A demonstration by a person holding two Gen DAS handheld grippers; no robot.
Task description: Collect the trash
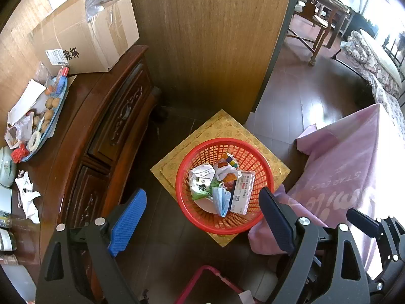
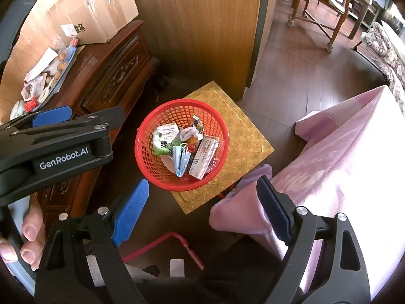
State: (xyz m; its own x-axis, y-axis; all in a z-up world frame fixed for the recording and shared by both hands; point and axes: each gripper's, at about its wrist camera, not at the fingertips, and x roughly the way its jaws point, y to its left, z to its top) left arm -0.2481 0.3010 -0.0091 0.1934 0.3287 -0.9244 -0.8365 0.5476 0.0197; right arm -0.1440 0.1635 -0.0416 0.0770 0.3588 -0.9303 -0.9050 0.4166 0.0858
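Observation:
A red mesh basket (image 1: 202, 217) (image 2: 146, 157) stands on a gold patterned board (image 1: 177, 149) (image 2: 243, 147) on the dark floor. It holds trash: a blue face mask (image 1: 221, 201) (image 2: 181, 160), a white medicine box (image 1: 242, 193) (image 2: 203, 155), a green and white wrapper (image 1: 201, 183) (image 2: 163, 141) and crumpled paper. My left gripper (image 1: 202, 217) is open and empty above the basket's near side. My right gripper (image 2: 202, 215) is open and empty, nearer than the basket. Crumpled white tissue (image 1: 27, 196) lies on the wooden cabinet.
A carved wooden cabinet (image 1: 114, 126) (image 2: 108, 71) at left carries a cardboard box (image 1: 86, 35), a blue tray (image 1: 59, 109) with snacks and wrappers, and a tape roll. A pink cloth (image 1: 341, 172) (image 2: 341, 157) covers furniture at right. A wood panel wall (image 1: 215, 38) stands behind.

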